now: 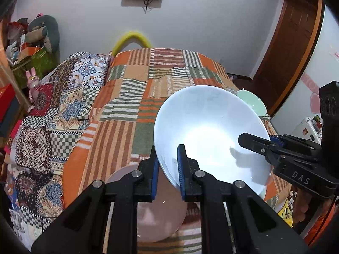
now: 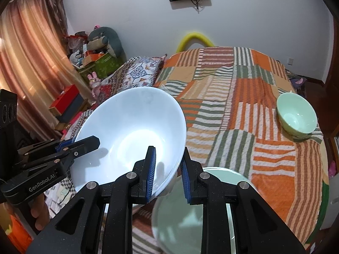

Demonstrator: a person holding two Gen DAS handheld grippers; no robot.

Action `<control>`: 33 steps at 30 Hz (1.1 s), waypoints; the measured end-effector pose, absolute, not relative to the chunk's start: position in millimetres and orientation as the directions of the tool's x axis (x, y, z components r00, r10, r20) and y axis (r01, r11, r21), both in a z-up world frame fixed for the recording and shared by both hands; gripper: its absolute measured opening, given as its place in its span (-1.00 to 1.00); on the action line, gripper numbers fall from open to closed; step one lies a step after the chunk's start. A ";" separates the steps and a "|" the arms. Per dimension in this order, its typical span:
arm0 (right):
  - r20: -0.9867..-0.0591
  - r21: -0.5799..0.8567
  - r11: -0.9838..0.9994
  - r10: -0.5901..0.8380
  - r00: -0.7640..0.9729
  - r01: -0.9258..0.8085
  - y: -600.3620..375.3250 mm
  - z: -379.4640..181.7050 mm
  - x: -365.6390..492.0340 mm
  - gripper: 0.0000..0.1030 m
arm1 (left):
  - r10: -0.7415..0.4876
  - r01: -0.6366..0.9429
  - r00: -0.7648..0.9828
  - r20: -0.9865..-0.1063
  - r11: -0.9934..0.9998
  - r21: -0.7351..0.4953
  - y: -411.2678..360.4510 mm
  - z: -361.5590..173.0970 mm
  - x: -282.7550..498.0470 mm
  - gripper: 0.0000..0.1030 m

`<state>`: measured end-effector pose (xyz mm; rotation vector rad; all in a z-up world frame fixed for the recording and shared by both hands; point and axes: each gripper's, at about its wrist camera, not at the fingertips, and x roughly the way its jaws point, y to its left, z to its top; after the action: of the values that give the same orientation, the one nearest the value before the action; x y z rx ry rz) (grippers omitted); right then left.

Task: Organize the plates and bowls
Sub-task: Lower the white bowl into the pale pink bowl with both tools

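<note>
I had both grippers clamped on the big white bowl (image 1: 211,131), one on each side of its rim. It was empty inside, just a bright glare on the bottom, and it was tilted and held up off the patchwork bedspread (image 1: 127,97). My left gripper (image 1: 167,173) was pinched narrow on the near left edge of the rim, one blue pad inside the bowl and the other outside it. My right gripper (image 2: 168,173) gripped the opposite edge the same way, its jaws nearly together with the thin wall between the pads.

Directly below my left gripper lay a pink plate (image 1: 161,218) flat on the bed, with nothing on it that I could see. Below and just ahead of my right gripper sat a pale green plate (image 2: 190,207), also bare. Farther ahead and off to the right of the right gripper, well apart from the white bowl, a small green bowl (image 2: 296,116) stood upright on the bedspread, empty.
</note>
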<state>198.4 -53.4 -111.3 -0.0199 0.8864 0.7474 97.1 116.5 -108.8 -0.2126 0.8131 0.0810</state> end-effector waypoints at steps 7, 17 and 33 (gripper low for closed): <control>-0.706 0.299 0.719 0.609 0.361 -0.627 -36.2 -116.0 180.2 -0.59 | 0.028 -0.202 0.683 -0.730 0.967 -0.152 131.0 -111.1 71.4 -0.71; -0.725 0.297 0.673 0.621 0.299 -0.677 -5.5 -127.5 161.8 -0.59 | 0.067 -0.280 0.663 -0.746 0.946 -0.164 156.5 -122.5 45.5 -0.71; -0.788 0.285 0.661 0.574 0.223 -0.694 21.3 -165.8 150.7 -0.59 | 0.027 -0.349 0.570 -0.821 0.913 -0.212 177.3 -182.9 36.6 -0.71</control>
<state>150.7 21.3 -165.8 -0.1377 1.0210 0.8792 36.6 177.3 -182.9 -0.3731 0.9441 0.2269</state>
